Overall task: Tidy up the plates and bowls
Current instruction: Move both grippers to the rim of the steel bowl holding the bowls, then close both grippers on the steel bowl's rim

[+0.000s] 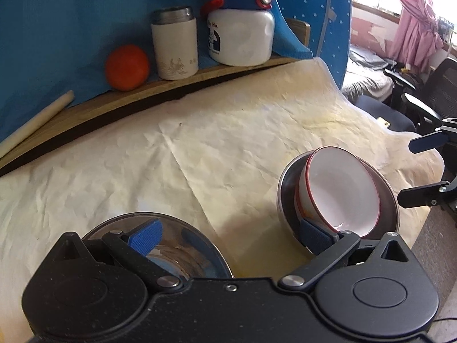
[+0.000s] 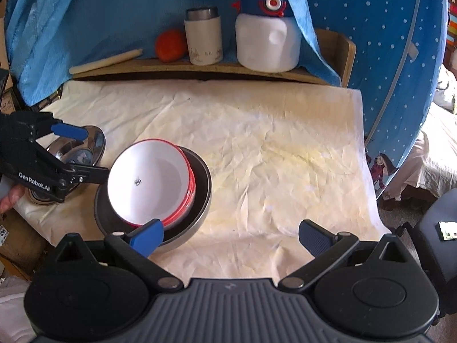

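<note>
A white bowl with a red rim point(image 1: 340, 191) point(image 2: 151, 180) sits tilted on another like it, inside a dark steel bowl point(image 1: 385, 200) point(image 2: 200, 188) on the cream cloth. A second steel bowl point(image 1: 182, 245) point(image 2: 85, 148) stands to its left. My left gripper point(image 1: 231, 237) point(image 2: 85, 154) is open, one finger over the left steel bowl, the other by the stacked bowls' near edge. My right gripper point(image 2: 231, 237) is open and empty, just right of the stack; its fingers point(image 1: 425, 143) show at the right edge in the left wrist view.
A wooden shelf point(image 2: 200, 68) at the back carries an orange ball point(image 1: 127, 67) point(image 2: 170, 45), a white flask point(image 1: 174, 43) point(image 2: 203, 35), a white jug with blue lid point(image 1: 241, 25) point(image 2: 267, 33) and a pale rod point(image 1: 37, 120) point(image 2: 105, 61). Blue cloth hangs behind. A black chair point(image 2: 440, 228) stands right.
</note>
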Demonstrator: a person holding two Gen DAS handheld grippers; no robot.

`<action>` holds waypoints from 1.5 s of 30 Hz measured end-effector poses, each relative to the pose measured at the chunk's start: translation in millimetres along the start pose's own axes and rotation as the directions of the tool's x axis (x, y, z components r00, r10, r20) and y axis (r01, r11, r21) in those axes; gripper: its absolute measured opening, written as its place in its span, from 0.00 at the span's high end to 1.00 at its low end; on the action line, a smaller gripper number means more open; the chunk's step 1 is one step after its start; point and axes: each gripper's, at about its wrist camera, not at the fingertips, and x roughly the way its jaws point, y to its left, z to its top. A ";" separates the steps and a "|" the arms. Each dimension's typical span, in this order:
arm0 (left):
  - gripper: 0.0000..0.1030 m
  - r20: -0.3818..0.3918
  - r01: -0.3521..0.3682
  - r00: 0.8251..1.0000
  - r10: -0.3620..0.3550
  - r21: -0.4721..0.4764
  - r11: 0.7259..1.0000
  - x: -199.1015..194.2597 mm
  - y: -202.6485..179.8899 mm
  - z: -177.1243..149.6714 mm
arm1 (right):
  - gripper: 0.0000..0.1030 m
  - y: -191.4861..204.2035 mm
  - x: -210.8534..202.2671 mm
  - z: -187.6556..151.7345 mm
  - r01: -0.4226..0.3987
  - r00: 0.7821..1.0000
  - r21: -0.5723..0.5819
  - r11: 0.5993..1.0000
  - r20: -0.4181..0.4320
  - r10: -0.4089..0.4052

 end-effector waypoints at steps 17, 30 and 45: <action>0.04 -0.110 0.085 0.991 -0.080 0.037 0.996 20.1 4.1 17.0 | 0.00 -4.1 25.4 16.5 -0.019 0.988 0.026 0.999 -0.156 0.023; 0.26 -0.142 0.151 0.980 -0.138 0.083 0.985 22.4 1.4 27.2 | 0.11 6.9 31.8 24.3 -0.023 0.972 0.048 0.999 -0.234 0.033; 0.67 -0.154 0.252 0.956 -0.248 0.001 0.968 25.8 -0.5 25.8 | 0.30 11.1 29.4 23.6 -0.101 0.963 0.095 0.990 -0.239 0.122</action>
